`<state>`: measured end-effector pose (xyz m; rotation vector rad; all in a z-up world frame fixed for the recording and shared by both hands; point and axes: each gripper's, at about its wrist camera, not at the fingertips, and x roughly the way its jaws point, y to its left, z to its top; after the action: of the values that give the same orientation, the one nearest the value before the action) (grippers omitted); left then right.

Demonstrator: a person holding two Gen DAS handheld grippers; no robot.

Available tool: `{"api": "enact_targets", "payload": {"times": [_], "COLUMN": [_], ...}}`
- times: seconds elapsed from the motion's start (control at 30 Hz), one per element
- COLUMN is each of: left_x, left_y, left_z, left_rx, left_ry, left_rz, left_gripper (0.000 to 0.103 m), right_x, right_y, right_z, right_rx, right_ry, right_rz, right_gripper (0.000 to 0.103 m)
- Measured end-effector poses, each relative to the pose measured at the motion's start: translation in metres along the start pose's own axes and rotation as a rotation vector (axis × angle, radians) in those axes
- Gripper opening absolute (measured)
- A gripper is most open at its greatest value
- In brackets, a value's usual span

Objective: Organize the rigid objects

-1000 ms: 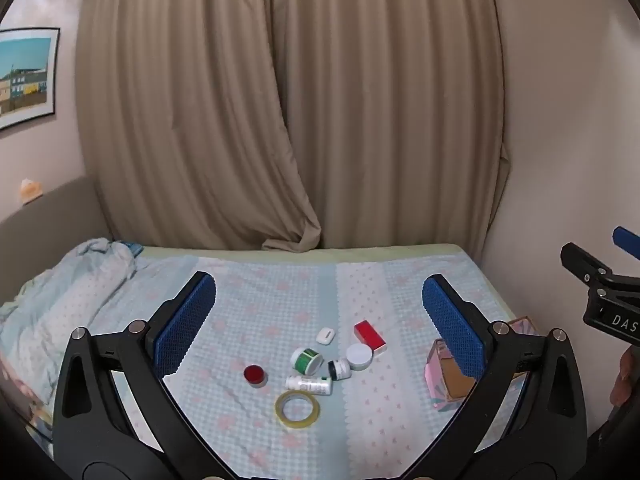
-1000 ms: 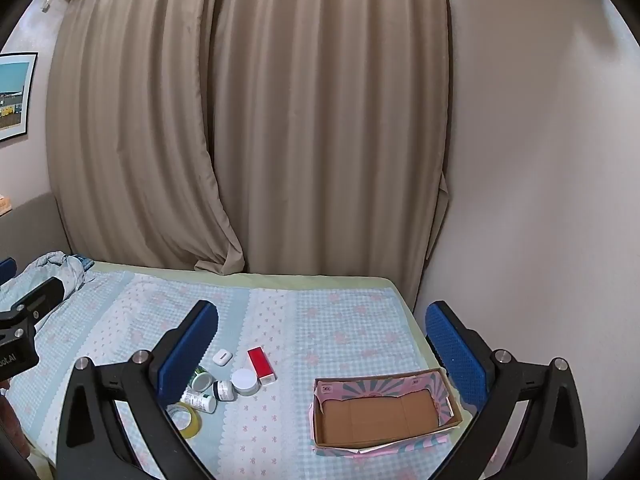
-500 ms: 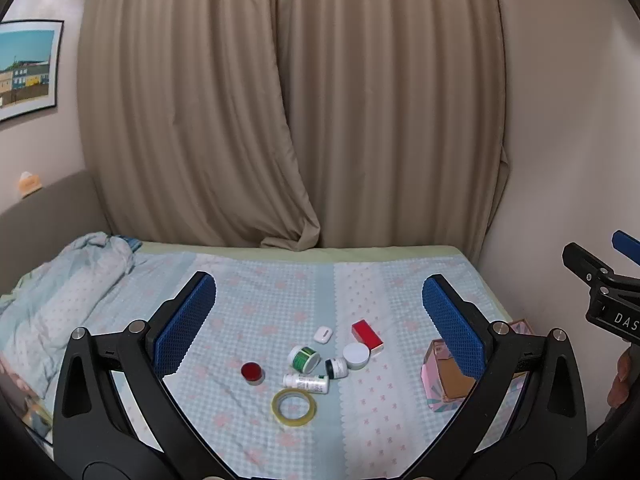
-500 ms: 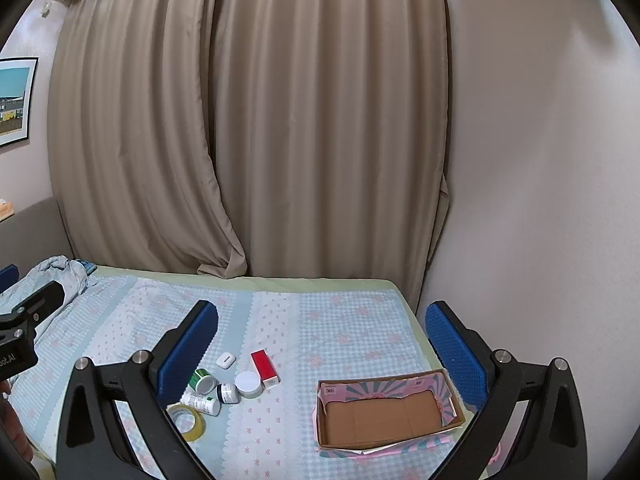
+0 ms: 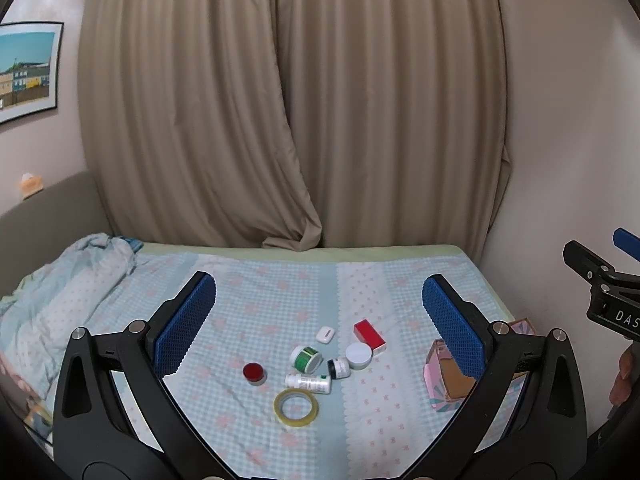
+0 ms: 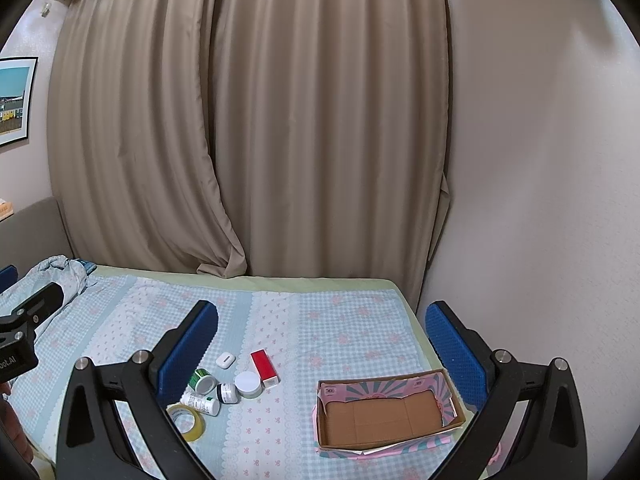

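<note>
Small items lie clustered on the bed: a red box (image 5: 369, 334), a white earbud case (image 5: 325, 335), a white round jar (image 5: 358, 355), a green-labelled roll (image 5: 306, 358), a dark-capped jar (image 5: 338, 368), a white bottle on its side (image 5: 308, 383), a red-lidded tin (image 5: 254, 373) and a yellow tape ring (image 5: 296, 407). An empty pink cardboard box (image 6: 384, 414) stands to their right. My left gripper (image 5: 318, 320) is open and empty, above and short of the cluster. My right gripper (image 6: 320, 340) is open and empty, between cluster and box.
The bed (image 5: 256, 300) has a blue checked sheet; a rumpled blanket (image 5: 60, 288) lies at its left. Beige curtains (image 5: 288, 120) hang behind. A wall (image 6: 540, 200) borders the bed's right side. A framed picture (image 5: 26, 70) hangs left.
Both views have shifted slightly: the items and box sit a little lower in the frames than before. Both grippers stay open; nothing on the bed has moved.
</note>
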<state>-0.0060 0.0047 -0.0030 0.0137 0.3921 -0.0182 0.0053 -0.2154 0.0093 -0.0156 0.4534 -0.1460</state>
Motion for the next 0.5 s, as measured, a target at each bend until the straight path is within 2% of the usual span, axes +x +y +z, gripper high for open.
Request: {"api": "enact_targets", "payload": {"times": [0.5], "left_x": [0.003], "left_y": [-0.0002], "left_z": [-0.0012], "left_rx": [-0.005], "left_ry": [0.011], "left_rz": [-0.003], "left_gripper": [0.103], "right_x": [0.0], "right_y": [-0.0002], "right_z": [0.0001], "right_rx": [-0.004], "right_ry": [0.001], "right_rz": [0.002], "right_gripper": [0.103]}}
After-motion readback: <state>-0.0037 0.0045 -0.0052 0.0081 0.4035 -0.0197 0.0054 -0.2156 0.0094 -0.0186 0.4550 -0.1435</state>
